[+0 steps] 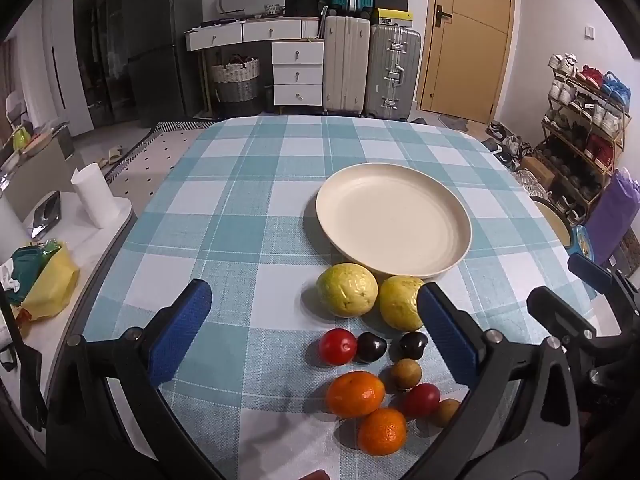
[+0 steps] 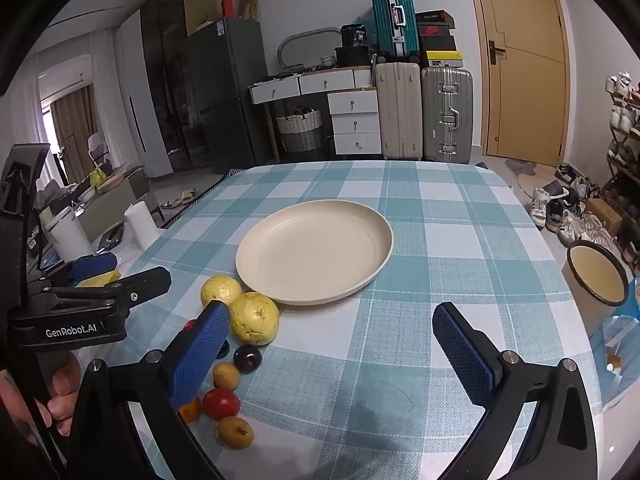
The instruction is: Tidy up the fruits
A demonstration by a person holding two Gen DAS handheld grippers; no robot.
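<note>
A cream plate (image 1: 394, 219) (image 2: 316, 252) lies empty on the blue-checked tablecloth (image 1: 248, 208). Just in front of it sit two yellow guavas (image 1: 347, 295) (image 1: 400, 303). Nearer still lies a cluster of small fruits: a red one (image 1: 337, 346), two dark plums (image 1: 371, 347), two oranges (image 1: 355, 394), and brown longans (image 1: 405, 373). My left gripper (image 1: 316, 324) hovers open above the cloth, its right finger beside the second guava, gripping nothing. My right gripper (image 2: 332, 340) is open over bare cloth, right of the fruits; its left finger hides part of an orange (image 2: 190, 410).
A cream enamel pot (image 2: 596, 276) stands beyond the table's right edge. Off the left edge, a low white side table holds a paper roll (image 1: 94, 196) and a yellow bag (image 1: 52, 284). Suitcases and drawers line the far wall.
</note>
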